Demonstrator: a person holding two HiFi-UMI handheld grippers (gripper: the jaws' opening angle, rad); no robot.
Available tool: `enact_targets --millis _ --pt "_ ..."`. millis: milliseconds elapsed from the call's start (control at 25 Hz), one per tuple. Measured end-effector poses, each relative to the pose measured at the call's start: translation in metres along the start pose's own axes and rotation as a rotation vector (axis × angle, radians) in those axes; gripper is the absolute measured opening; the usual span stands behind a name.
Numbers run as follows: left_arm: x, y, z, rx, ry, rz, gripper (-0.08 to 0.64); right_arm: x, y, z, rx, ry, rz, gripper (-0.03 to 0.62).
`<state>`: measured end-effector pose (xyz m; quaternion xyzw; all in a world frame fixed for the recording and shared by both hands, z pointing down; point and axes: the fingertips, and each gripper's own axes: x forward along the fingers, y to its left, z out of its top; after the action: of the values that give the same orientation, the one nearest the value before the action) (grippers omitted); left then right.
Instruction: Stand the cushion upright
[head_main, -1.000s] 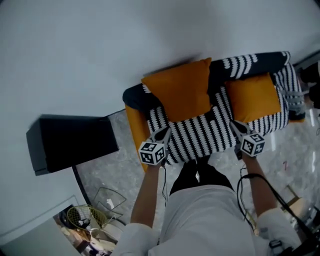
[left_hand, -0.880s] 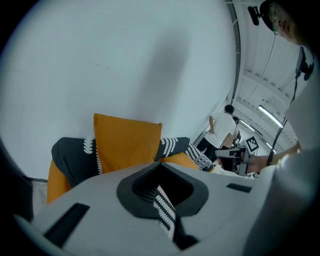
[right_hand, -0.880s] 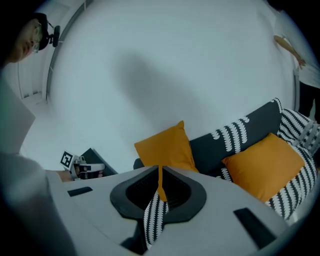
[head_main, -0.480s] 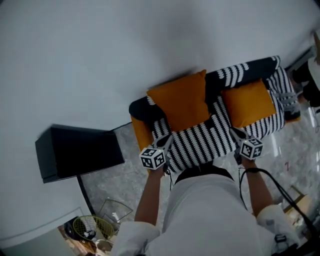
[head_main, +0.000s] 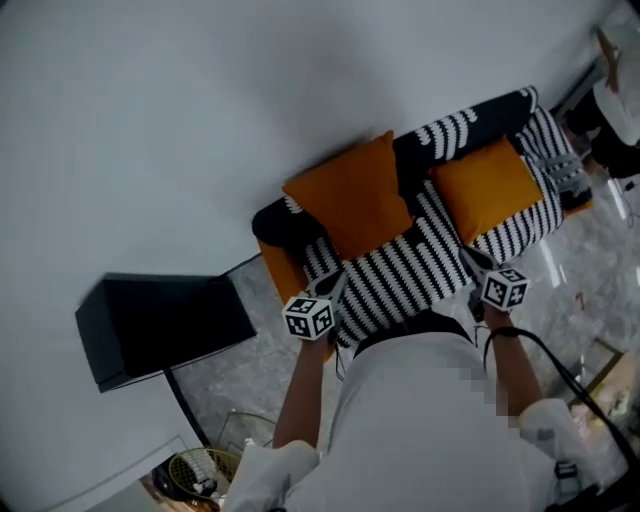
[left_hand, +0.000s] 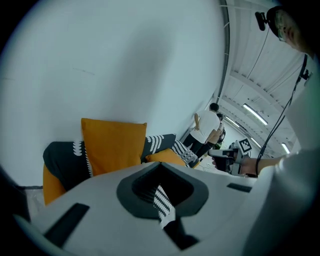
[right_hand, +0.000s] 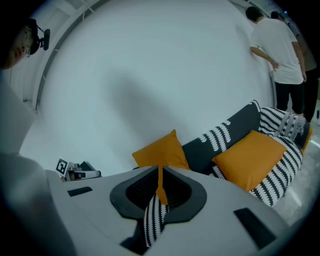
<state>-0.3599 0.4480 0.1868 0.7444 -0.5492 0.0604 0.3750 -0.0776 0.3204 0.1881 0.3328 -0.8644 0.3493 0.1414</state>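
A fold of the striped cover (head_main: 400, 275) is pinched in the closed left tool (head_main: 330, 282) and another in the closed right tool (head_main: 472, 262), at the near edge of the sofa (head_main: 275, 262). An orange cushion (head_main: 347, 197) is propped against the sofa back at the left, a second cushion (head_main: 485, 188) at the right, under a white wall (head_main: 200, 120). A black cabinet (head_main: 160, 325) stands left on the marbled floor (head_main: 230, 350).

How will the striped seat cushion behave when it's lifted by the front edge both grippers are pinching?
Probably soft and floppy: the striped seat cushion folds thin inside the shut left gripper and right gripper. Held only at two points, its middle will likely sag. The two orange cushions that seem to sit on it may slide or topple.
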Motion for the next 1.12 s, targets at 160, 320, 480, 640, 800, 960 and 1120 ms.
enact_targets --millis 160,320,480,640,800,960,1120 --pt "0.004 -0.012 -0.008 0.032 0.040 -0.065 0.002 -0.021 -0.007 -0.003 0.029 -0.044 -0.041 0.049" --pt "0.016 -0.026 -0.010 0.062 0.073 -0.110 0.002 -0.049 -0.023 -0.005 0.071 -0.093 -0.087 0.049" --pt "0.033 -0.049 -0.009 0.088 0.091 -0.137 0.002 -0.075 -0.046 -0.010 0.132 -0.137 -0.120 0.049" --pt "0.062 -0.080 -0.015 0.096 0.107 -0.168 0.002 -0.105 -0.069 -0.015 0.161 -0.150 -0.145 0.049" --pt "0.090 -0.116 -0.024 0.091 0.124 -0.178 0.002 -0.137 -0.097 -0.012 0.185 -0.163 -0.150 0.049" --pt "0.115 -0.158 -0.030 0.099 0.128 -0.184 0.002 -0.172 -0.131 -0.008 0.208 -0.171 -0.159 0.049" --pt "0.138 -0.195 -0.035 0.103 0.127 -0.174 0.002 -0.197 -0.165 -0.002 0.192 -0.160 -0.158 0.049"
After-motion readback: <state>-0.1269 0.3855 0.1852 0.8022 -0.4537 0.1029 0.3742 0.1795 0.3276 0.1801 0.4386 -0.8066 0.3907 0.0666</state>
